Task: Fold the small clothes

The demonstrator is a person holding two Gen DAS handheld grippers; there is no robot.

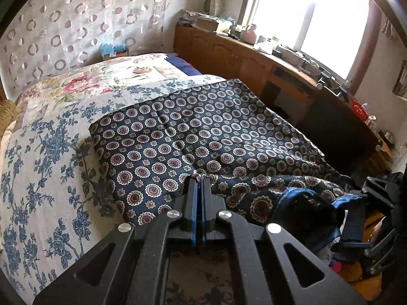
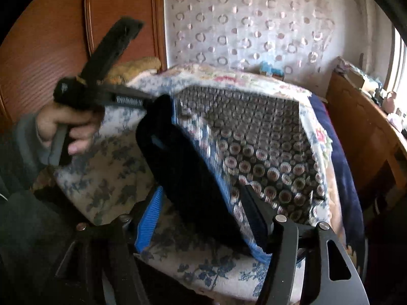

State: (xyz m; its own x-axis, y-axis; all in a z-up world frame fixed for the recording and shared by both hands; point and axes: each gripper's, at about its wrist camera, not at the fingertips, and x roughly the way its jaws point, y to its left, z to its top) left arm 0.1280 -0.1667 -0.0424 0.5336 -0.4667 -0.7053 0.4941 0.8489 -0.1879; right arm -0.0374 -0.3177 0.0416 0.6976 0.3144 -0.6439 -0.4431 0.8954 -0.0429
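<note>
Left claw (image 1: 199,178) pinching patterned garment (image 1: 203,132)

Medallion-print garment (image 1: 193,132): thin woven cloth, slight sheen, blue trim. Bedsheet (image 1: 38,167): matt floral cotton. Left tool (image 1: 199,181): matt black plastic, blue ribbed pads, shiny metal rivets. Cabinet (image 1: 229,53), centre right: glossy varnished wood.

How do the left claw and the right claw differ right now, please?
The left claw is shut, its blue pads pinching a fold of the patterned cloth; the right claw stands open, pads apart. The left claw's cloth is navy with medallions; a dark blue-edged garment lies between the right claw's fingers, unpressed. Both have black fingers with blue pads and point down over the bed.
</note>
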